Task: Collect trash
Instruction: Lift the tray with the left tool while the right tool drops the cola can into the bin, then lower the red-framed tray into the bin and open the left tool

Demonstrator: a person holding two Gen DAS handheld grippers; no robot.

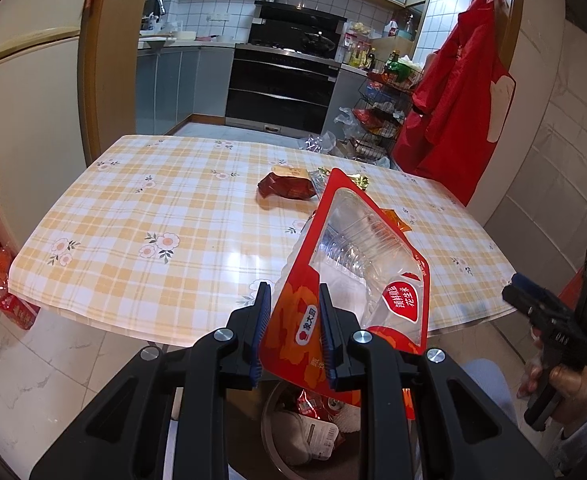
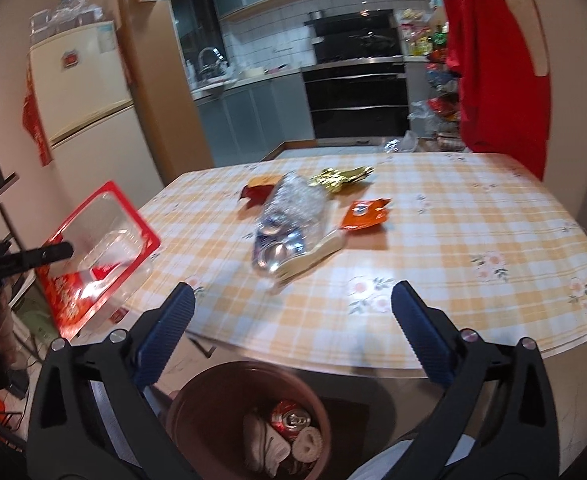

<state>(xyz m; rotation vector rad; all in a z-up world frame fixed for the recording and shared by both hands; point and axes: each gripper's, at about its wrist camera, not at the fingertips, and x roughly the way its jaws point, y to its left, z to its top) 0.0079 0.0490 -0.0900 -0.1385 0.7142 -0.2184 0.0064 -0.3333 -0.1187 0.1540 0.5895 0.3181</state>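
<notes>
My left gripper (image 1: pixel 293 332) is shut on a red snack bag with a clear window (image 1: pixel 357 264), held off the near edge of the table, above a brown trash bin (image 1: pixel 271 432). The bag also shows at the left of the right wrist view (image 2: pixel 101 256). My right gripper (image 2: pixel 293 332) is open and empty above the bin (image 2: pixel 197 400), which holds a red can (image 2: pixel 291 420) and wrappers. On the checked table (image 2: pixel 473 220) lie a crushed clear plastic bottle (image 2: pixel 293 224), an orange wrapper (image 2: pixel 363 214), a gold wrapper (image 2: pixel 339 178) and a dark red wrapper (image 1: pixel 287 186).
A fridge (image 2: pixel 89 96) stands at the left. A red apron (image 2: pixel 497 60) hangs at the right by the table's far corner. A wire rack with groceries (image 1: pixel 381 120) stands behind the table. The kitchen with an oven (image 1: pixel 281 88) lies beyond.
</notes>
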